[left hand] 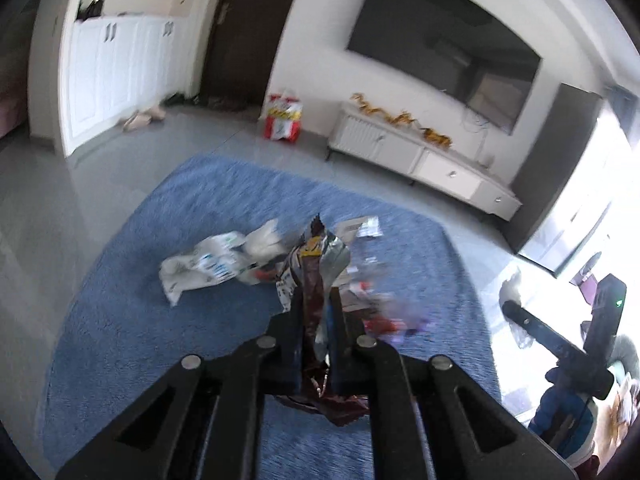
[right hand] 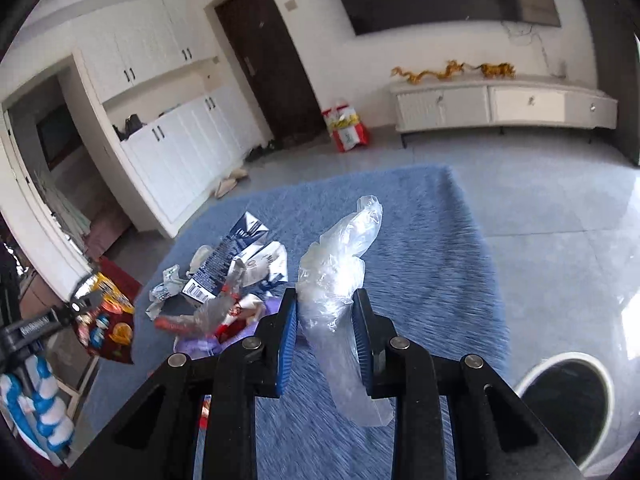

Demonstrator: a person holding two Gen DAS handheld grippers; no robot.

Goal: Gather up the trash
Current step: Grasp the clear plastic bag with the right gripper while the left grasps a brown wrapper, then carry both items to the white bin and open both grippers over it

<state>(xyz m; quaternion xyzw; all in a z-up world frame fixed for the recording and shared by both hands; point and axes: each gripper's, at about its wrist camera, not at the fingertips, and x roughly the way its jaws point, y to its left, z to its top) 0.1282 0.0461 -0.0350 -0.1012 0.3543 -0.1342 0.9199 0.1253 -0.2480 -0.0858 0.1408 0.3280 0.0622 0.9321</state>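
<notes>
Blue carpet (right hand: pixel 432 240) covers the grey floor, and your trash pile (right hand: pixel 224 276) of cartons and wrappers lies on it. Your left gripper (left hand: pixel 316 312) has its fingers clamped tight on a crinkled snack wrapper (left hand: pixel 316 256), held clear of the carpet. Your right gripper (right hand: pixel 326 320) pinches a clear plastic bag (right hand: pixel 340 280) between narrowly set fingers. Both pieces look ready for the white-rimmed bin (right hand: pixel 560 396) at lower right.

A blue shaggy rug (right hand: pixel 440 240) lies on the grey tiled floor (right hand: pixel 560 200). On the rug sits a heap of trash: a crushed dark-blue milk carton (right hand: pixel 232 256), crumpled white wrappers (left hand: pixel 200 268) and a red packet (right hand: pixel 172 324).
</notes>
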